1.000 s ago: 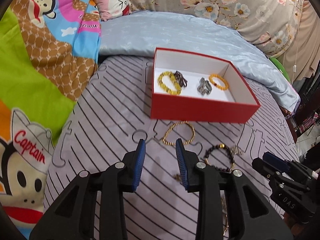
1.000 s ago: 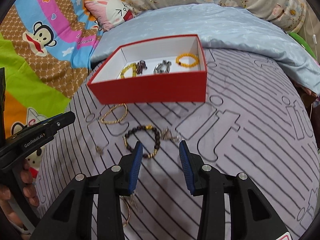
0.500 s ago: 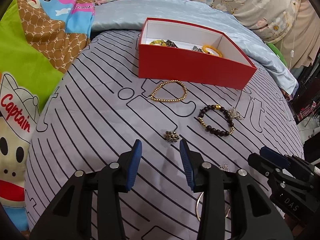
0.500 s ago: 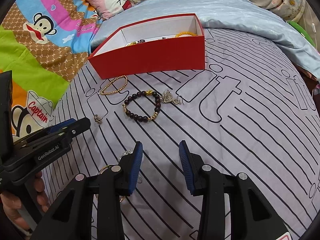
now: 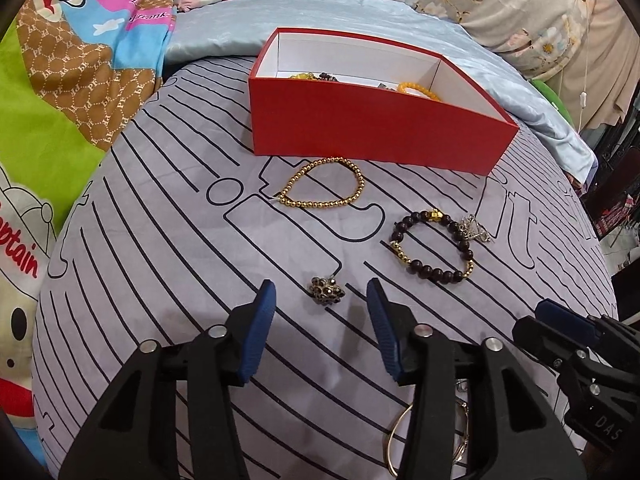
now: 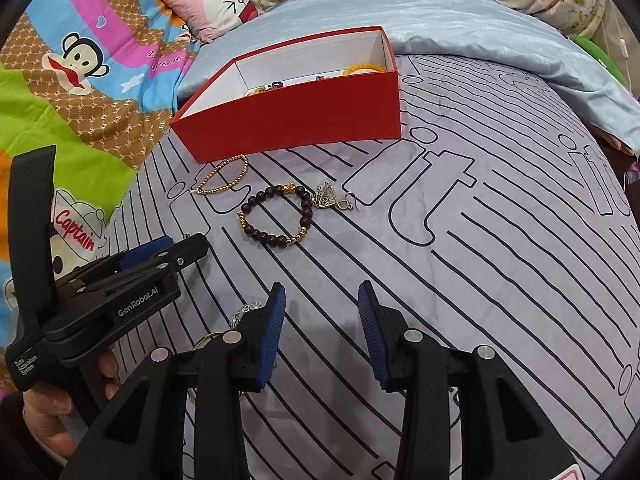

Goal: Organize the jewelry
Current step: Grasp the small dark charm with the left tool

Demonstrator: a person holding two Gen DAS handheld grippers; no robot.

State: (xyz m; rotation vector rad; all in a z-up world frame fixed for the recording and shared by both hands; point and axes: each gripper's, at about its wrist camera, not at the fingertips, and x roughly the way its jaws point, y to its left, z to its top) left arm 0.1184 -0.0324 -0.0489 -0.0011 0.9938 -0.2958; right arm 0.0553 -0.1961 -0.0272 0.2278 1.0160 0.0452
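Note:
A red box [image 5: 372, 128] [image 6: 296, 116] with a white inside stands on the grey striped bedspread and holds several bracelets, among them an orange one [image 5: 418, 89]. In front of it lie a gold bead bracelet [image 5: 324, 189] [image 6: 222, 179], a dark bead bracelet [image 5: 434, 247] [image 6: 276, 216] and a silver pendant [image 5: 474, 229] [image 6: 330, 198]. A small dark bead cluster [image 5: 326, 290] lies just ahead of my open, empty left gripper [image 5: 322, 312]. My right gripper [image 6: 321, 312] is open and empty over bare cloth. A gold ring piece [image 5: 400, 432] lies under the left gripper's right finger.
A light blue quilt [image 5: 360, 16] lies behind the box. A cartoon monkey blanket [image 5: 80, 60] covers the left side. A pink pillow [image 6: 218, 4] sits at the back. The bed's edge drops off at the far right [image 5: 608, 208]. A small flower trinket [image 6: 244, 312] lies by the right gripper's left finger.
Both grippers have pulled back from the box and dropped lower toward the bedspread. The left gripper now has the dark bead cluster just ahead of its fingers. Both stayed open.

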